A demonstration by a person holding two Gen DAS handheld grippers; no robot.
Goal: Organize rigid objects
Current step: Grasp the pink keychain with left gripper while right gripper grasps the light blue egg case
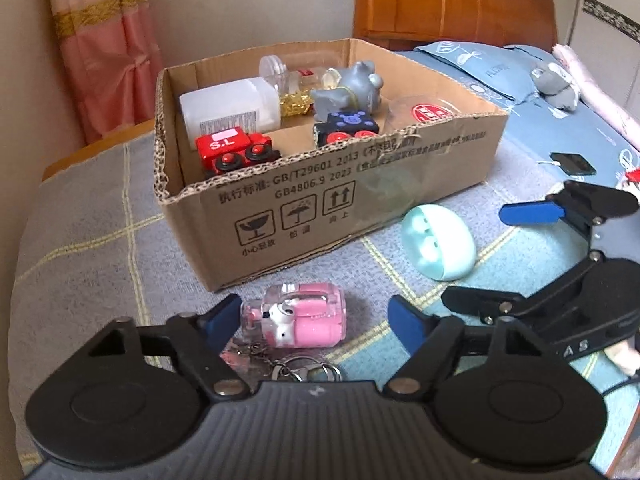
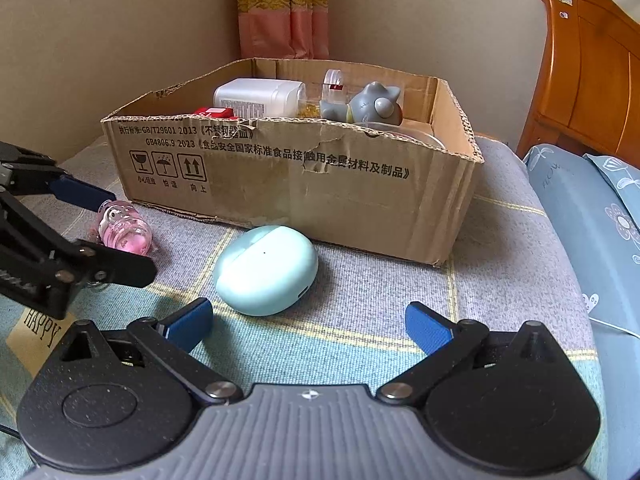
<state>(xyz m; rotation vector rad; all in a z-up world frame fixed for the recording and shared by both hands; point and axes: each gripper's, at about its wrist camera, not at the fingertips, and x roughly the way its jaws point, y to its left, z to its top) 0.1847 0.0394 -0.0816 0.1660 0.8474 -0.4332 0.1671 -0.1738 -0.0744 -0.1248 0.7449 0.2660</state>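
The left gripper (image 1: 316, 320) straddles the pink keychain toy (image 1: 298, 318) lying on the checked blanket (image 1: 100, 240) before the cardboard box (image 1: 340, 200); its left pad touches, the right stands clear. The right gripper (image 2: 308, 326) gapes empty, the mint earbud case (image 2: 264, 270) just ahead.

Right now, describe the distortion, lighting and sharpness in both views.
Left wrist view: fisheye bends the box edges, dark vignette in the corners; soft daylight, faint shadow beside the pink keychain; print on the box is slightly soft. Right wrist view: same barrel bend on the wall and headboard; even light, mild sheen on the earbud case; box print readable.
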